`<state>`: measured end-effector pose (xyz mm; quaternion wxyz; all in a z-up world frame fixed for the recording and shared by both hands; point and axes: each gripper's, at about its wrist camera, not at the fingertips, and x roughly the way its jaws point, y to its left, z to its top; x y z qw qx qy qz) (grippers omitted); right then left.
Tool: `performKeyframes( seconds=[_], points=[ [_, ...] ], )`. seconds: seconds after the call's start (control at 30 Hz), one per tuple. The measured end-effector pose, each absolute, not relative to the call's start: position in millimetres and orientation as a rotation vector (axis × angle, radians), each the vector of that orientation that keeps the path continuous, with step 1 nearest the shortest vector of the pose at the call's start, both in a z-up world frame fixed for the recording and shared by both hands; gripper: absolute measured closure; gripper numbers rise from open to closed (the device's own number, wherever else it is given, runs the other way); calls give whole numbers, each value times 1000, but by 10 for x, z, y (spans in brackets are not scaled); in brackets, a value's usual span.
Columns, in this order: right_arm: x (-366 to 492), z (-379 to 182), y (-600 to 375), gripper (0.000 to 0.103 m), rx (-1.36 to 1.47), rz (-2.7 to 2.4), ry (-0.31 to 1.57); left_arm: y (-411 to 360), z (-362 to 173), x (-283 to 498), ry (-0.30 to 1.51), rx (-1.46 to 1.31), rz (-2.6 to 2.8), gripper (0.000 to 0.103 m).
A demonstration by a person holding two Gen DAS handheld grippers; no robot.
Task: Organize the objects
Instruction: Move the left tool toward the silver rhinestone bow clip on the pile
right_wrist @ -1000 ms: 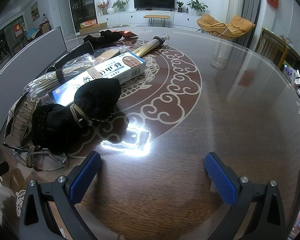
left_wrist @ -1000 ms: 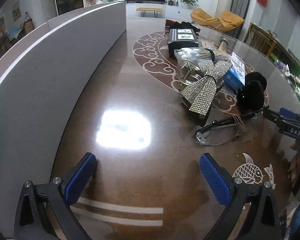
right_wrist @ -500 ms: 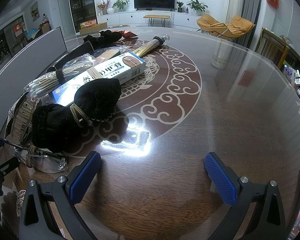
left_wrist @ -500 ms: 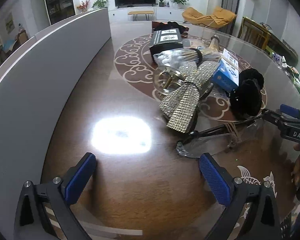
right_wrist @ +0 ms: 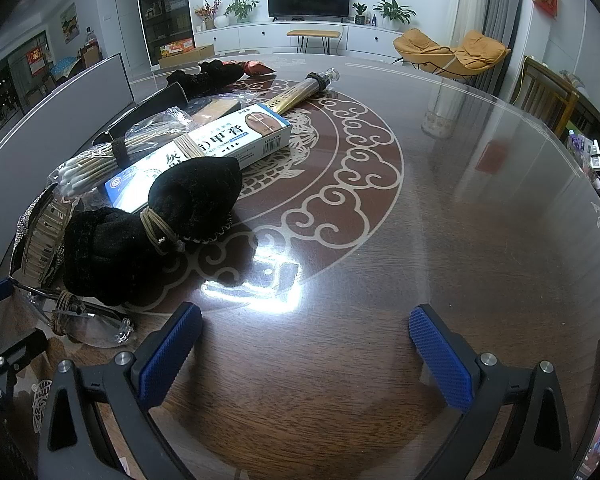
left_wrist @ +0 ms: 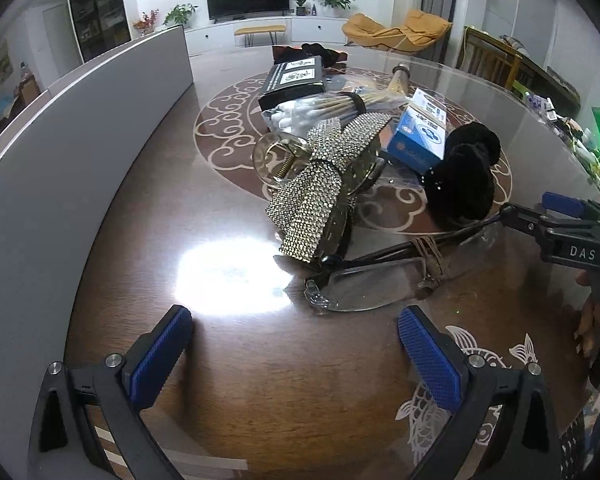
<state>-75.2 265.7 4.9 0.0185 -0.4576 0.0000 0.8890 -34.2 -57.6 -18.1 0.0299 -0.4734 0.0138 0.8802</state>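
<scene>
**Closing in on the glasses**

Now we have our left gripper [left_wrist: 290,344] much nearer the pile than a second ago: in its wrist view the clear safety glasses [left_wrist: 384,276] have slid from the right-hand middle distance to just ahead of our blue pads [left_wrist: 428,356], and the whole cluster looms larger. Both of our tools are spread wide and hold nothing. The right gripper [right_wrist: 304,344] has hardly shifted; it hovers over bare tabletop [right_wrist: 460,200], its view unchanged apart from the left tool's blue tip edging in at the far left.

The glasses lie on the table at the near edge of the clutter, folded arms bound by a brown elastic band, one arm pointing toward the right gripper's fingertip [left_wrist: 516,216]; whether they touch we cannot tell. Behind them sits the rhinestone bow clip [left_wrist: 324,192], resting against a clear round piece with a brass screw. To its right is the black velvet scrunchie [left_wrist: 464,176], then the blue-and-white cream box [left_wrist: 420,132], the bundled cotton swabs [left_wrist: 316,110] and a black box [left_wrist: 296,80] farther back. A grey partition [left_wrist: 80,140] curves along the left.

We judge the approach means the glasses are our first pick, being nearest and clear of the others. Nothing has yet been sorted. The lens looks slippery and thin, so we would aim for the banded arms rather than the curved front.
</scene>
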Motion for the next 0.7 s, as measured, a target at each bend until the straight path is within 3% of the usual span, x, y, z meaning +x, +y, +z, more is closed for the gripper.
performKeyframes(
  seconds=[0.7],
  points=[
    [-753, 49, 2656, 0, -1421, 2761, 0, -427, -138, -60, 99, -1428, 2604, 0]
  ],
)
